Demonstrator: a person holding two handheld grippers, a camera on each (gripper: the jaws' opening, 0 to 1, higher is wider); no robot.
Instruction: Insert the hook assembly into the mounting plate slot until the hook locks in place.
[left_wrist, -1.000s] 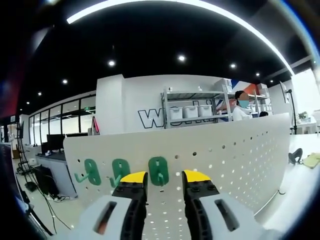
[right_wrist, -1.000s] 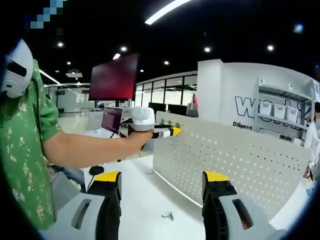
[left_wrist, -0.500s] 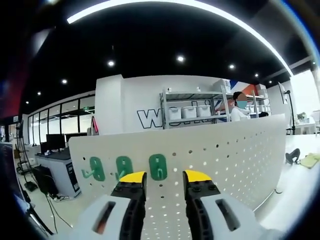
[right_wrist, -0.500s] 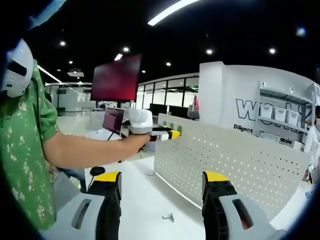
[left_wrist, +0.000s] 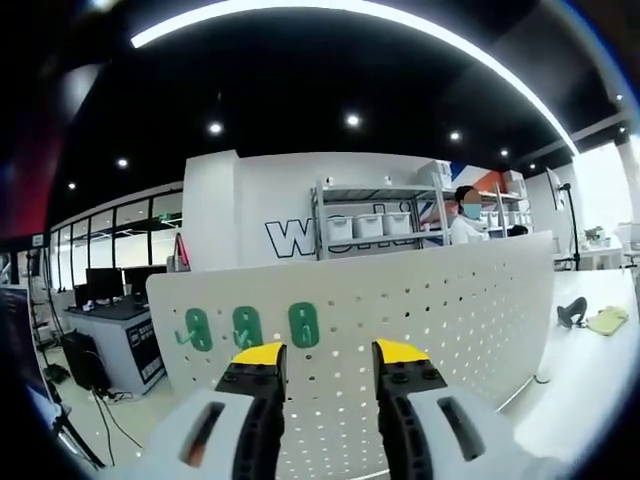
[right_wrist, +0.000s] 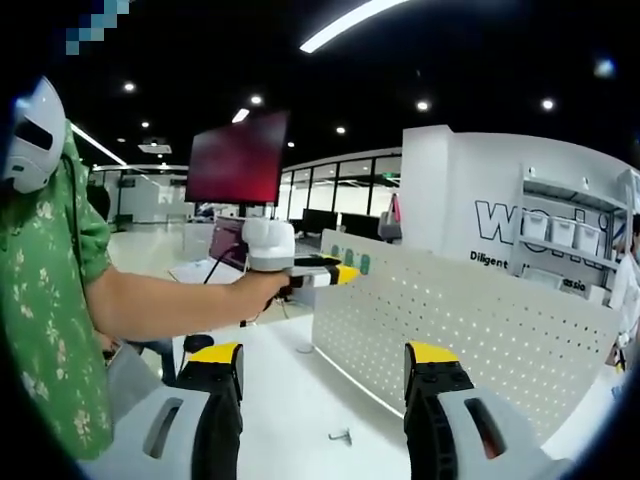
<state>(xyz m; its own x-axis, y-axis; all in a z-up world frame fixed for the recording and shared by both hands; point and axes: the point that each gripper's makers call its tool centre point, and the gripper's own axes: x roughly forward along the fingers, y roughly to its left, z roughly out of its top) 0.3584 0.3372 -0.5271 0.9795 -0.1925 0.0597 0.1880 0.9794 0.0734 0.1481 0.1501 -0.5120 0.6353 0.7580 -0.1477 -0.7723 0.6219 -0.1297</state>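
Left hand-held gripper (left_wrist: 325, 352), released and empty, faces the pegboard (left_wrist: 450, 310); three green hooks (left_wrist: 303, 324) sit just above-left

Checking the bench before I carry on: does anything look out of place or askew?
One thing: a small metal piece lies loose on the white table in front of the pegboard, apart from it. The three green hooks sit in an even row on the board. Both grippers are open, holding nothing.
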